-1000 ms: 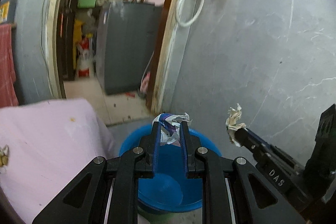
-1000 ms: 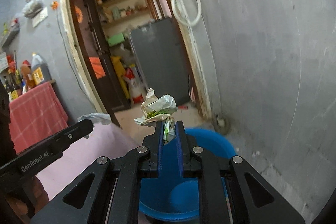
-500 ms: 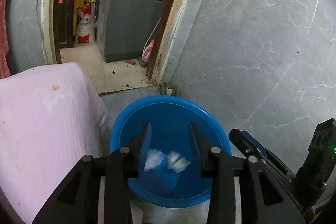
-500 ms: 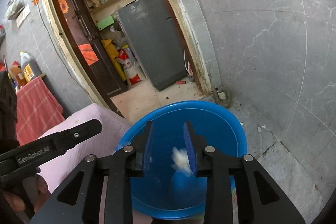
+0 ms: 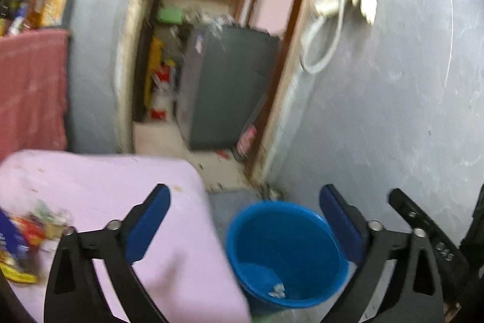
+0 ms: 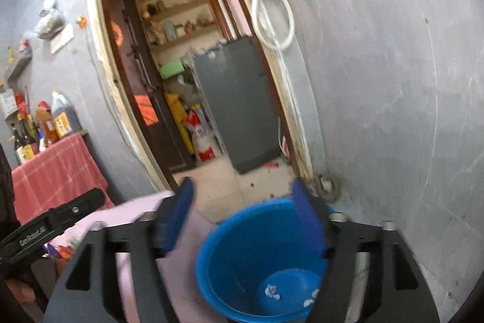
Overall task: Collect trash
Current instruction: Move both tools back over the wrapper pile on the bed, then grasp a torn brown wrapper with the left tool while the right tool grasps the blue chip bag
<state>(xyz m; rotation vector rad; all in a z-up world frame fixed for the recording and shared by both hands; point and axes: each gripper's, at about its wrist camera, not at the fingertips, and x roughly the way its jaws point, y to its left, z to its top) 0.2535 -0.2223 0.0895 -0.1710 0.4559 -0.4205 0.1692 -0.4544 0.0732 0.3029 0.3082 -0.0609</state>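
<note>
Both my tools are hanging wide open with nothing between the pads, their jaws having just been opening: the left tool (image 5: 245, 220) and the right tool (image 6: 242, 214). The crumpled paper scraps (image 6: 272, 291) are lying in the bottom of the smooth blue plastic bucket (image 6: 242, 232). The remaining wrappers (image 5: 21, 235), glossy and crinkled, are sitting at the left edge of the pink-covered desk (image 5: 106, 180), left of my left tool, which is nearer.

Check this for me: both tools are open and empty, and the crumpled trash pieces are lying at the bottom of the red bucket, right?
Not quite: the bucket is blue, not red, as the right wrist view shows. The rest holds: left tool and right tool are open and empty, and the crumpled trash pieces lie at its bottom.
</note>
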